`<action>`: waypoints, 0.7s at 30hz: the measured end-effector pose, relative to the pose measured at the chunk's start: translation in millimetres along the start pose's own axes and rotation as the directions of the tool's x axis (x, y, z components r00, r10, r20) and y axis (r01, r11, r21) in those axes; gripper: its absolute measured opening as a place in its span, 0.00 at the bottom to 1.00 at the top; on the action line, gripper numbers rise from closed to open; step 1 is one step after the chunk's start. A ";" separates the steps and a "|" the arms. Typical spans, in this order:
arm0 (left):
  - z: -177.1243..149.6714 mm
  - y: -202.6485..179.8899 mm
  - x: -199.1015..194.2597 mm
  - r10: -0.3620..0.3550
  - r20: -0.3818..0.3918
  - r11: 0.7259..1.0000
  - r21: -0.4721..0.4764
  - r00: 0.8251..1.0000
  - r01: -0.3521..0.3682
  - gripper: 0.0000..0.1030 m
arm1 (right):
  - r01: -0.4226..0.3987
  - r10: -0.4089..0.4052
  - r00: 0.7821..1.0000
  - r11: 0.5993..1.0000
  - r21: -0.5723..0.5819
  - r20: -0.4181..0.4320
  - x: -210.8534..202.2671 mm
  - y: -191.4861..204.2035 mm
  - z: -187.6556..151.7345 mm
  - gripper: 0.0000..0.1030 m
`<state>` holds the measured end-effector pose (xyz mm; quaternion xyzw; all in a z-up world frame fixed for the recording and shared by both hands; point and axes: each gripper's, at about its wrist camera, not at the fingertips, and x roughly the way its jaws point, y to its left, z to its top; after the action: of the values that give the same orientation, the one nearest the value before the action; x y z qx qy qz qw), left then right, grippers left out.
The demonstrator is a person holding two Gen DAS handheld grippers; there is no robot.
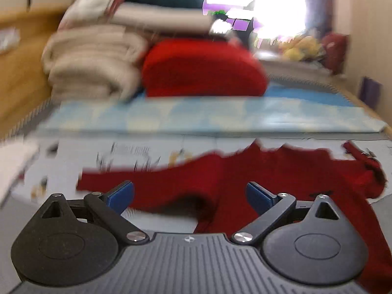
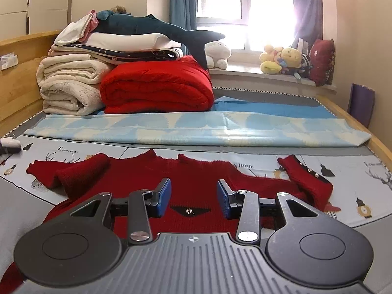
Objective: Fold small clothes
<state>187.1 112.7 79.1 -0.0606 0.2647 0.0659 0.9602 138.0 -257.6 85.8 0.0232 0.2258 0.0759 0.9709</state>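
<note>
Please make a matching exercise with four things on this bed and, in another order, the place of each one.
Things:
1. red sweater
2. shark toy
3. yellow plush toys
4. right tool

Places:
A. on the window sill
B. on top of the pile of folded bedding
C. spread flat on the printed sheet
D. open, over the middle of the sweater

Pairs: 1-C, 2-B, 3-A, 4-D

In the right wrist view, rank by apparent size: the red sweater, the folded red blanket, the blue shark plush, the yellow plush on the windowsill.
1. red sweater, though it lies nearest the camera, which inflates it
2. folded red blanket
3. blue shark plush, long but thin
4. yellow plush, smallest and also farthest
</note>
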 end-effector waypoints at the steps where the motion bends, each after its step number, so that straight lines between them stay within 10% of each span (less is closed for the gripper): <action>1: 3.4 3.7 6.2 -0.001 0.004 1.000 -0.020 1.000 0.001 0.96 | 0.001 -0.001 1.000 1.000 -0.001 0.001 3.4 2.7 1.9 0.42; 6: 13.8 11.9 35.9 0.036 -0.003 0.999 0.006 0.999 -0.036 0.95 | 0.027 -0.027 0.999 0.999 -0.030 -0.018 24.6 18.5 11.5 0.42; 21: 25.4 55.7 100.3 0.061 -0.093 0.989 -0.129 0.994 -0.073 0.48 | -0.042 0.043 0.998 0.999 0.025 -0.054 85.1 50.6 77.7 0.43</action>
<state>276.3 180.9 44.4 -0.1183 0.3040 0.1127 0.9386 240.9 -195.1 122.5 0.0376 0.2525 0.0943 0.9623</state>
